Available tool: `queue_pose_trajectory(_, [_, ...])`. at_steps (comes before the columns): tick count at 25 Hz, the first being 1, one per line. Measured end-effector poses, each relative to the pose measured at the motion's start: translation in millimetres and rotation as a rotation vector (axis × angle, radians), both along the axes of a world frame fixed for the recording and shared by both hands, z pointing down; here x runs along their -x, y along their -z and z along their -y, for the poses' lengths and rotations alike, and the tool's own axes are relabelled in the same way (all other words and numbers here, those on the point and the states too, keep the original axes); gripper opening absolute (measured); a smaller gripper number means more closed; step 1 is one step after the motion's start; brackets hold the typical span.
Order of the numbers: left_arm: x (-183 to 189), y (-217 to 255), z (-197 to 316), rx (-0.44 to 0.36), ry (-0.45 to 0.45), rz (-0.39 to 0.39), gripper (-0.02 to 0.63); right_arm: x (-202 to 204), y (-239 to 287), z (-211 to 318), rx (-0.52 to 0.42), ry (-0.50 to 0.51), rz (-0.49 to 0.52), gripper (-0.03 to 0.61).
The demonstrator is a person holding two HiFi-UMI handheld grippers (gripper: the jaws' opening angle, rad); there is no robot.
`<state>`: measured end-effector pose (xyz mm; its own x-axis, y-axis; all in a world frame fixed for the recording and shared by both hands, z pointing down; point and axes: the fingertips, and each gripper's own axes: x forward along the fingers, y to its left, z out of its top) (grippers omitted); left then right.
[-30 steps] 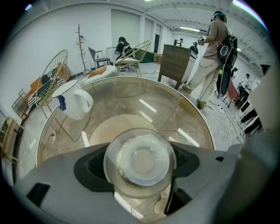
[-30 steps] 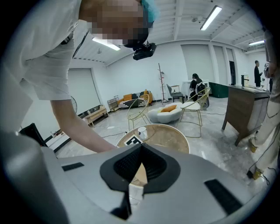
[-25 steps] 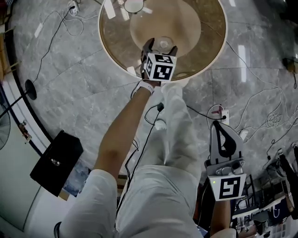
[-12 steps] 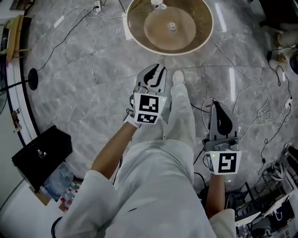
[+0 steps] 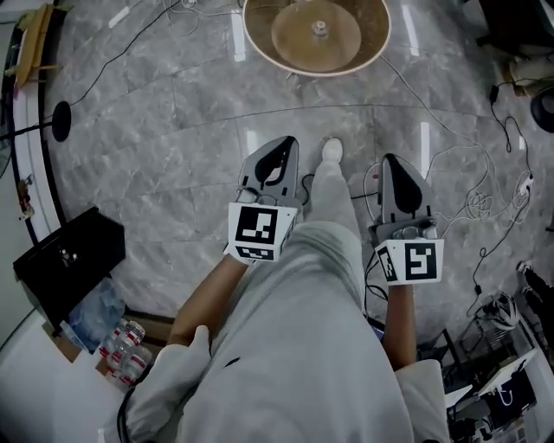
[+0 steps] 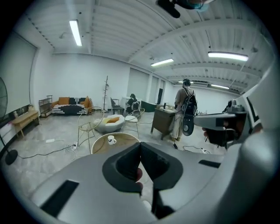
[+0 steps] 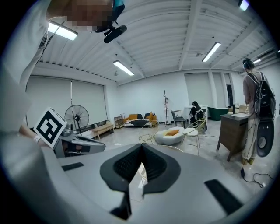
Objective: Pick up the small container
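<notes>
Our left tongs [image 5: 283,144] and right tongs [image 5: 392,160] are both squeezed shut on nothing, over the shiny gray stone floor [image 5: 164,130]. The small container [image 5: 319,27] sits in the middle of the round brown surface [image 5: 369,35], well apart from them.

No legible text or markings

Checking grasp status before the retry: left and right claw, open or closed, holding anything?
Left claw: closed, tips together, nothing clearly held.
Right claw: closed, empty.
</notes>
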<state>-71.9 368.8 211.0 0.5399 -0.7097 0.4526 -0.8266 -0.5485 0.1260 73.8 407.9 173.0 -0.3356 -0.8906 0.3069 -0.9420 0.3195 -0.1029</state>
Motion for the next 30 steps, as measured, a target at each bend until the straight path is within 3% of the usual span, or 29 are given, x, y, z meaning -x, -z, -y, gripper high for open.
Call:
queue_pose_trajectory(6, [-23.2, 29.9, 34.7, -0.041, 0.045, 0.016, 0.02, -29.5, 1.6, 43.1, 0.013, 0.068, 0.039, 0.006])
queue_pose_trajectory(11, [-42.4, 43.9, 61.5, -0.075, 0.104, 0.045, 0.02, -60.5, 10.6, 86.4, -0.036, 0.113, 0.03, 0.005])
queue_pose_trajectory(20, [-57.7, 53.1, 74.9, -0.06, 0.196, 0.071, 0.02, -99.3, 13.9, 128.9, -0.033, 0.067, 0.064, 0.006])
queue_pose_trajectory(30, [-52.8, 54.2, 110.6, -0.049, 0.211, 0.065, 0.019, -93.7, 19.7, 162.2, -0.036, 0.094, 0.071, 0.007])
